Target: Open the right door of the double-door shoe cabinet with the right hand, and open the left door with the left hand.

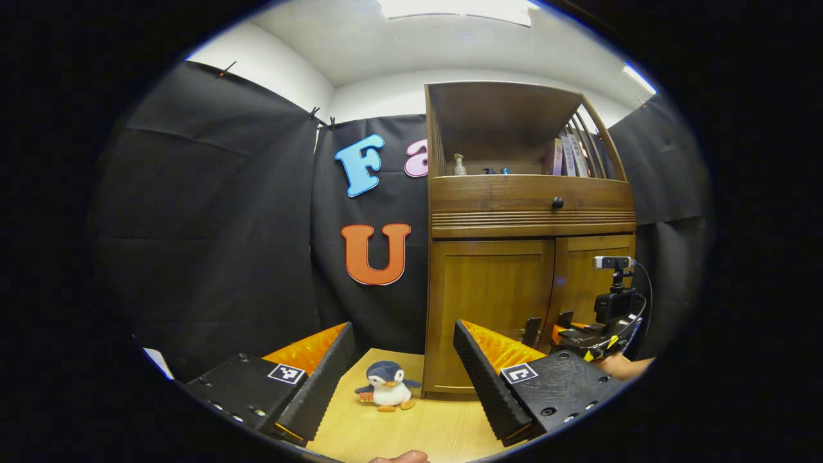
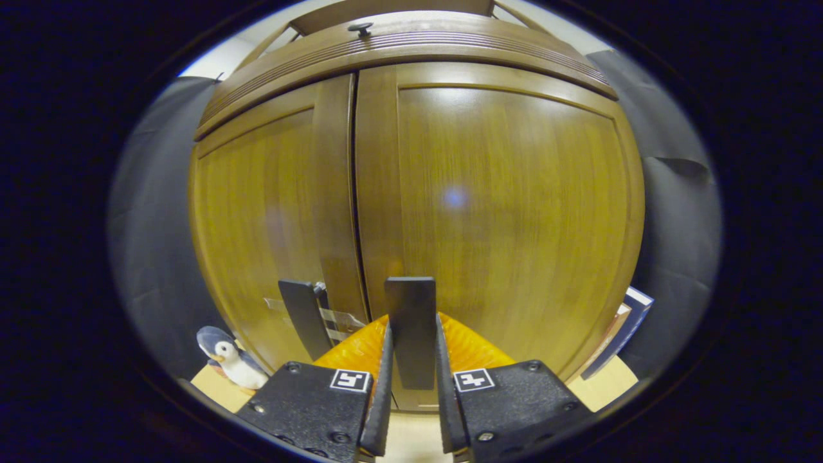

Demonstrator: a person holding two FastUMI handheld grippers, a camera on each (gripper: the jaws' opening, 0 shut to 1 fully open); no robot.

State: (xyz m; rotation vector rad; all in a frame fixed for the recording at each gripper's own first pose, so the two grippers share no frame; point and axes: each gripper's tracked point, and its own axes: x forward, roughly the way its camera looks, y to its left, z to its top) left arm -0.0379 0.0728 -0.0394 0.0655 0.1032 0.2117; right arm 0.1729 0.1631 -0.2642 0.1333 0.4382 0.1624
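The wooden shoe cabinet (image 1: 527, 218) stands ahead and to the right in the left gripper view, with both lower doors closed. My left gripper (image 1: 404, 326) is open and empty, well short of the left door (image 1: 488, 302) and its flat dark handle (image 1: 532, 331). My right gripper (image 1: 566, 326) is low against the right door (image 1: 595, 283). In the right gripper view the right door (image 2: 514, 206) is very close. There my right gripper (image 2: 413, 329) is shut on the right door's upright handle (image 2: 411, 302). The left door's handle (image 2: 301, 315) stands just left of the seam.
A small penguin plush (image 1: 388, 386) sits on the light wooden floor (image 1: 418, 431) at the cabinet's left front corner, also in the right gripper view (image 2: 228, 357). Books (image 2: 620, 334) lean at the cabinet's right side. A drawer knob (image 1: 557, 203) and an open shelf with small items lie above.
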